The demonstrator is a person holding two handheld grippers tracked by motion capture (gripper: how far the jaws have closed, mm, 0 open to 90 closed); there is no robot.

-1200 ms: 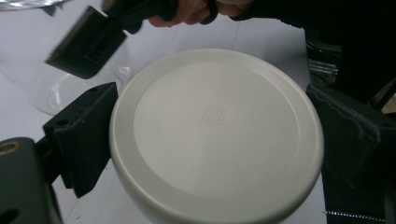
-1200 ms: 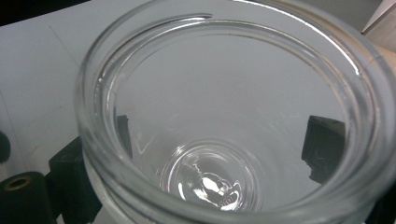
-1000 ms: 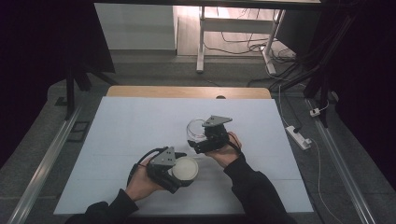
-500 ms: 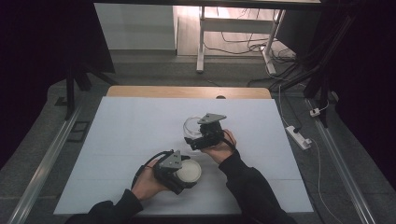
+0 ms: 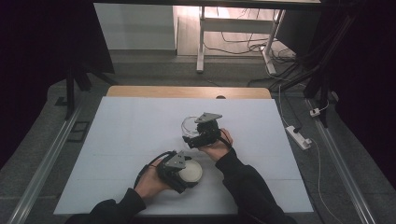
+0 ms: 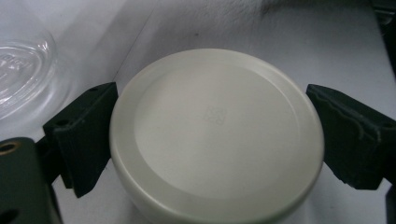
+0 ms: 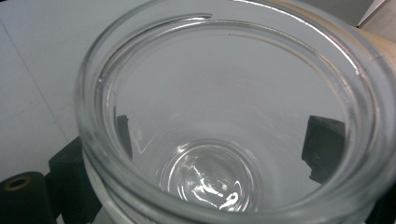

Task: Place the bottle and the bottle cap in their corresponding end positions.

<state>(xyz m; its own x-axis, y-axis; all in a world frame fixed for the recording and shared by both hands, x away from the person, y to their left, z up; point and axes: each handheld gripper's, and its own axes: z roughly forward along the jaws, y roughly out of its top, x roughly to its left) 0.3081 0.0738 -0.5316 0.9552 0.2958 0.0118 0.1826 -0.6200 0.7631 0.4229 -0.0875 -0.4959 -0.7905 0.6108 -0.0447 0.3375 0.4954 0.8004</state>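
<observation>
- The clear glass jar [image 5: 189, 126] sits near the middle of the bench, its open mouth turned up toward the right claw's camera; in the right claw view the thick rim [image 7: 233, 56] rings the picture and the round base shows deep inside.
- The right claw [image 5: 196, 137] is clamped on the jar: its black jaws show through the glass on either side of the wall, pressed against it.
- The person's right hand [image 5: 215, 147] holds that claw from the near side, with the grey three-cornered plate [image 5: 208, 117] on top.
- The round cream lid [image 6: 215, 135] lies flat-side up between the left claw's jaws, nearer the person than the jar and well apart from it.
- The left claw [image 5: 184, 176] grips the lid, one jaw touching each edge.
- The left hand [image 5: 152, 179] holds this claw low over the bench [image 5: 116, 135], which is covered in white.
- In the left claw view the jar's glass shows at the upper left, beside the lid.
- Beyond the bench's far wooden edge, cables lie on the floor around a white frame leg.
</observation>
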